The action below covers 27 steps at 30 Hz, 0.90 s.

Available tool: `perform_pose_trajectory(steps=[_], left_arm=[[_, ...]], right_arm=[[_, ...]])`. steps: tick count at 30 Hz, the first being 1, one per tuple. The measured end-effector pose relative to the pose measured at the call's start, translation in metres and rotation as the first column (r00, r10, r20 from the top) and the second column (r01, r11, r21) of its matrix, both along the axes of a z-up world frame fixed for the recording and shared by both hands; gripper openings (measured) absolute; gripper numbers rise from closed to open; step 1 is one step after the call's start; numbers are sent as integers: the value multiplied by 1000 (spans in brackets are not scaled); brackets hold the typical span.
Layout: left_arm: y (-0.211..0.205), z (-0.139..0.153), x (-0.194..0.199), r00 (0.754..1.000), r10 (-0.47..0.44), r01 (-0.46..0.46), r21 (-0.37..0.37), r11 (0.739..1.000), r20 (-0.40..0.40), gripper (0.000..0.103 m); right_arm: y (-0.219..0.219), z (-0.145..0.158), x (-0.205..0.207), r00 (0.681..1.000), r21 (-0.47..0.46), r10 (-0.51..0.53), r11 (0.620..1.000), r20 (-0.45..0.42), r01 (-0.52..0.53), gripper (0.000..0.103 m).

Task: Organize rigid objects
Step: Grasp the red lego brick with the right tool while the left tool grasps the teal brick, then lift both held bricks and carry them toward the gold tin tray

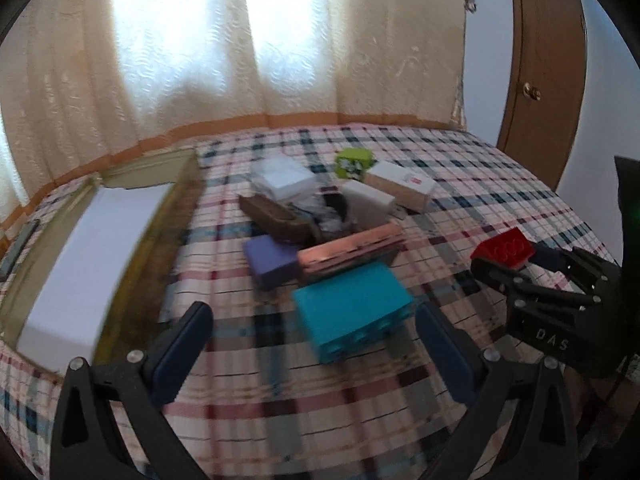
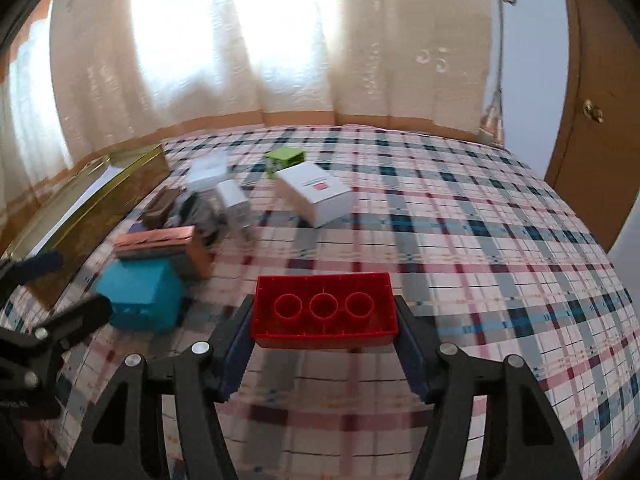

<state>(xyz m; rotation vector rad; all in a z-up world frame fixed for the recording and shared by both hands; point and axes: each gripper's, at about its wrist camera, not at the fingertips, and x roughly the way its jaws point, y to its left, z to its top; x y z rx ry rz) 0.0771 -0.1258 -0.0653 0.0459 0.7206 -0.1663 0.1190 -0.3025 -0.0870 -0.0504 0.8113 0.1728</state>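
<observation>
Right tongs grip a red brick across its short ends, hollow underside with three rings facing the camera, lifted clear of the plaid bedspread. Left tongs stand wide apart and hold nothing; a teal brick lies between and just beyond their tips, on the bedspread.

Landmark: the teal brick. The red brick hangs to its right, well apart. Touching its far side lies a copper-coloured box; a purple block sits at its far left. Beyond these lie white boxes and a green box. Far to its left stands a long open tray with a white lining.

Judged step: carrying the red brick to a resting place, probably the tray. For a good result, keep the squeeze even on both ends, travel level, pass above the pile and the left tongs, and release only once the brick rests flat.
</observation>
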Motion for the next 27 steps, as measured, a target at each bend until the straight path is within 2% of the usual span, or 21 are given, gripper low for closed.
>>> perform_pose_trajectory(steps=[3,14,17,21,27], left_arm=[[-9,-6,9,999,-10,10,-6,1000,-30,103],[-17,-19,34,992,-40,37,-30,999,-123,102],[-10,-21,38,990,-28,18,-69,997,-141,96],[-11,-21,35,990,-43,33,-75,997,-132,76],[-12,-17,29,994,-52,45,-70,997,-99,76]], right_arm=[[-7,0,3,1000,34,-15,999,-4,15,66],[-5,1,-2,1000,20,-8,1000,9,7,66],[-4,1,-3,1000,15,-5,1000,10,5,66],[-3,2,-4,1000,6,0,1000,17,0,66],[-1,3,-5,1000,1,1,1000,24,-2,66]])
